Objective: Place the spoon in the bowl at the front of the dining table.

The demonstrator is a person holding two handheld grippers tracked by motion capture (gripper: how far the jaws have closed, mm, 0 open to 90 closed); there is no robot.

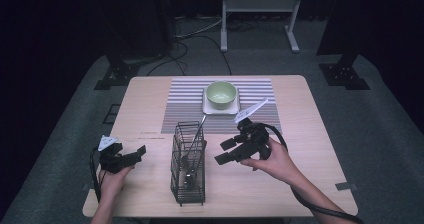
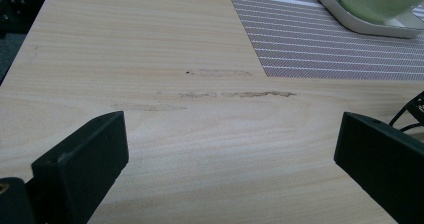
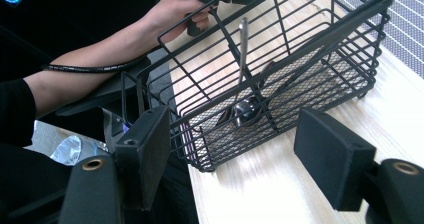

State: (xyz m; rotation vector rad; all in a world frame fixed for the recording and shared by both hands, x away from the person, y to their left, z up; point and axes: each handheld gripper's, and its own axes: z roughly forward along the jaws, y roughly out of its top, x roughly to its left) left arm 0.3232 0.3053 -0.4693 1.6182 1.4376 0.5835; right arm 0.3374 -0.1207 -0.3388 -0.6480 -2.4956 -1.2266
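— Between the right gripper's (image 1: 226, 151) jaws, at centre frame in the high view, what do you see?

— Nothing: they stand apart and empty, just right of the wire basket (image 1: 188, 164). In the right gripper view the basket (image 3: 280, 79) lies straight ahead of them, close.

— And the thing inside?

— A metal spoon (image 3: 243, 84) (bowl down, glossy), its thin handle (image 1: 197, 134) leaning toward the upper right of the high view and poking over the rim. That long axis runs nearly upright, so I judge a grasp would come at the handle from above.

— Which hand is nearer?

— The right. The left gripper (image 1: 131, 156) sits at lower left, jaws apart over bare pale-grained bench (image 2: 200, 149).

— Beyond that?

— A striped woven mat (image 1: 190, 104), then a smooth green bowl (image 1: 221, 94) on a square white plate (image 1: 207, 106).
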